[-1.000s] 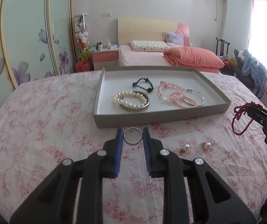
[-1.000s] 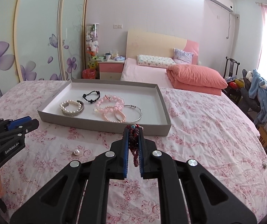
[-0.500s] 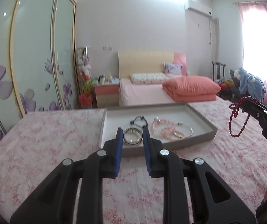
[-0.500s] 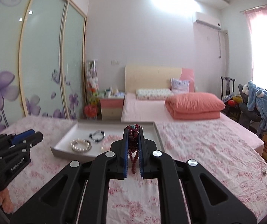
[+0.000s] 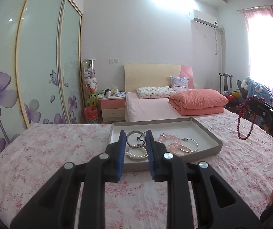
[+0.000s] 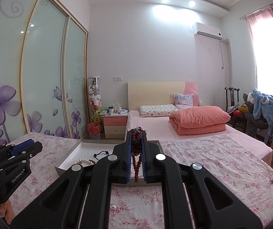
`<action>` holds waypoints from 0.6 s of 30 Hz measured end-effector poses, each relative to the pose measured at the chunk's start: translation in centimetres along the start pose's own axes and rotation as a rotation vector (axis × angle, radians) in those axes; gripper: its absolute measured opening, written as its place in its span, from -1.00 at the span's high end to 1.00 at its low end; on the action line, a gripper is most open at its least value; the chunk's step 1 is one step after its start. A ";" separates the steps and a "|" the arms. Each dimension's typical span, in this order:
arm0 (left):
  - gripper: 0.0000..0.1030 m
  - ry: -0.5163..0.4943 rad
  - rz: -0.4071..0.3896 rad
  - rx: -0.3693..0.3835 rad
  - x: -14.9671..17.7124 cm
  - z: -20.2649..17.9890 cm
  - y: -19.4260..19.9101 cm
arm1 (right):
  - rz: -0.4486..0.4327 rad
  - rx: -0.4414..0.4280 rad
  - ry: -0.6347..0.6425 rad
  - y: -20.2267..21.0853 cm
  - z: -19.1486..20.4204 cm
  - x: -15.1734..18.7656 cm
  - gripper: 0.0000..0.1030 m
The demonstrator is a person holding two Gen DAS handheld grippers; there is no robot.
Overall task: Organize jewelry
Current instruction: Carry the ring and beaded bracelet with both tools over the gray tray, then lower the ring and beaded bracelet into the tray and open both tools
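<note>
Silver and thin, the bangle [image 5: 136, 139] is a plain round hoop pinched upright between the blue pads of the left gripper [image 5: 136, 145], held in the air above the near end of the tray [image 5: 209, 140]. The tray is a shallow grey box with a white floor, lying on the pink flowered bedspread [image 5: 46, 152]. In it are a pearl bracelet [image 5: 136, 153], pink bead bracelets [image 5: 171, 143], a second thin silver bangle [image 5: 191, 146] and a black cord bracelet, mostly hidden behind the held hoop. At the right edge the right gripper [image 5: 254, 100] carries a red bead string [image 5: 244, 122] that hangs in a loop beside the tray.

From the right wrist, the dark red bead string [image 6: 136, 152] is bunched between the nearly closed pads of the right gripper [image 6: 136, 152] and dangles down between the fingers. Behind it the tray [image 6: 69, 155] shows the black cord bracelet [image 6: 101, 154] and pearl bracelet [image 6: 83, 161]. A single pearl [image 6: 114, 206] lies on the bedspread [image 6: 213, 162] nearby. The left gripper [image 6: 24, 146] is at the left edge.
</note>
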State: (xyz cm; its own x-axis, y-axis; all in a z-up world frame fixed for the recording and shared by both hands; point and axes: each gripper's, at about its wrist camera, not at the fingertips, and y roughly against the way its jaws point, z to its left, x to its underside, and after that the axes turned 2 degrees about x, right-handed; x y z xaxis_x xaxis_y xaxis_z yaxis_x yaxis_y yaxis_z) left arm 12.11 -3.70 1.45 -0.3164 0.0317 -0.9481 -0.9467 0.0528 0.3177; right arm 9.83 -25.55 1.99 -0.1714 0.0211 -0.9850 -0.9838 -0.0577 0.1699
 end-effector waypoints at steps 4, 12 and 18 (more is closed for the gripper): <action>0.58 0.007 0.001 -0.009 0.0 0.4 -0.5 | -0.007 -0.007 0.003 -0.3 0.2 -0.1 0.81; 0.58 0.013 -0.010 -0.017 -0.9 1.0 -2.2 | -0.026 -0.013 0.008 -2.0 1.2 -0.7 0.81; 0.58 0.025 0.015 0.000 -1.5 1.2 -5.2 | -0.009 -0.022 0.020 -4.7 1.7 -0.9 0.81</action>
State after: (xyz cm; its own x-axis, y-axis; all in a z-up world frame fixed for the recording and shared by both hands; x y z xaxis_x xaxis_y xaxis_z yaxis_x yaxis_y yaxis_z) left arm 17.62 -2.84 1.24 -0.3321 0.0080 -0.9432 -0.9418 0.0523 0.3320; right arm 14.51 -23.58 2.12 -0.1615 0.0020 -0.9869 -0.9838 -0.0792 0.1608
